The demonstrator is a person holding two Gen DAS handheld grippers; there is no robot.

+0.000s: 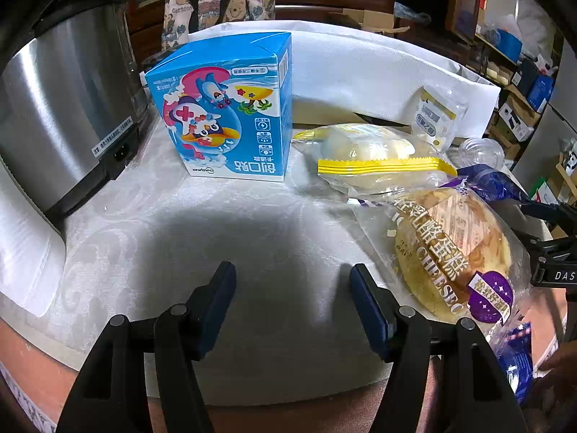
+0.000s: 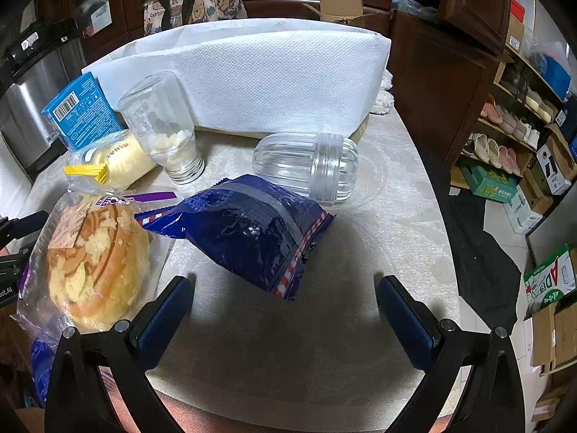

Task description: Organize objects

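My left gripper (image 1: 292, 274) is open over bare tablecloth, nothing between its fingers. Beyond it an upside-down blue cartoon box (image 1: 227, 108) stands upright. To the right lie a yellow-sealed bun bag (image 1: 375, 158) and a bagged cheesecake (image 1: 454, 252), which touches the right finger's outer side. My right gripper (image 2: 285, 283) is wide open; the near corner of a dark blue snack bag (image 2: 249, 231) reaches the gap between its fingertips, and the pads are clear of it. The cheesecake (image 2: 93, 263) lies left of that gripper.
A white fabric bag (image 2: 252, 79) stands across the back of the round table (image 2: 389, 216). A clear ribbed jar (image 2: 306, 166) lies on its side; a glass bottle (image 2: 166, 130) stands inverted. A steel cooker (image 1: 61, 108) is at the left. Shelves and boxes are to the right.
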